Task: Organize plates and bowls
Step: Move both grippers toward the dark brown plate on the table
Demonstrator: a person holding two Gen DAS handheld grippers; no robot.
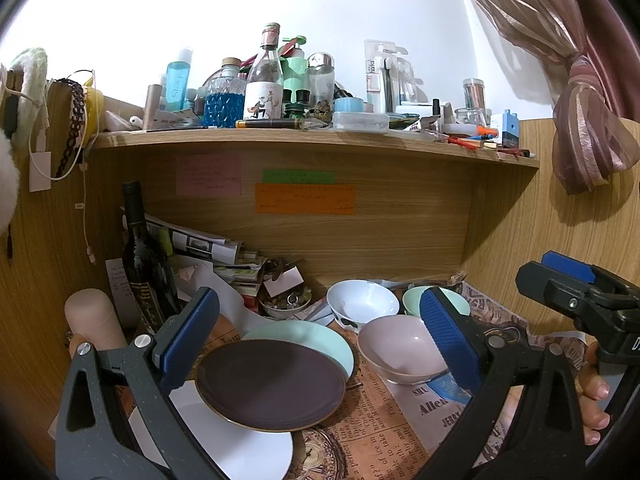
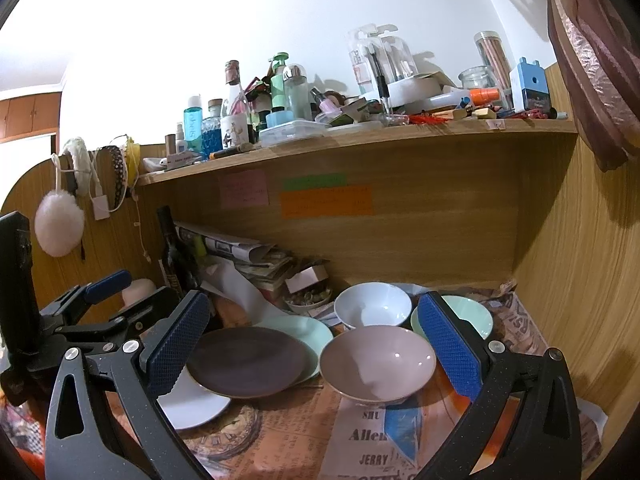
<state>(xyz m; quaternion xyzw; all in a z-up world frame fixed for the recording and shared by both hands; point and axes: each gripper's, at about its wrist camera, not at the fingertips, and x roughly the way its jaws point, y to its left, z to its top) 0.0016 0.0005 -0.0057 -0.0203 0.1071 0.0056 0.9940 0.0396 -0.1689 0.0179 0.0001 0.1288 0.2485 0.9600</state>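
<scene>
A dark purple plate (image 1: 271, 385) (image 2: 248, 361) overlaps a mint plate (image 1: 320, 338) (image 2: 310, 334) and a white plate (image 1: 248, 446) (image 2: 192, 404) on the newspaper-covered desk. To their right stand a pink bowl (image 1: 400, 348) (image 2: 378, 362), a white bowl (image 1: 362, 300) (image 2: 372, 304) and a mint bowl (image 1: 414, 298) (image 2: 478, 314). My left gripper (image 1: 320, 344) hovers open above the plates, nothing between its pads. My right gripper (image 2: 314, 346) hangs open above the pink bowl and the plates, also holding nothing. The right gripper (image 1: 560, 276) shows in the left wrist view too.
A wine bottle (image 1: 140, 252), a beige cylinder (image 1: 94, 320), a stack of papers (image 1: 224, 256) and a small dish of trinkets (image 1: 286, 304) crowd the back left. A wooden shelf (image 1: 312, 140) packed with bottles overhangs the desk. A wooden wall (image 2: 580, 280) closes the right side.
</scene>
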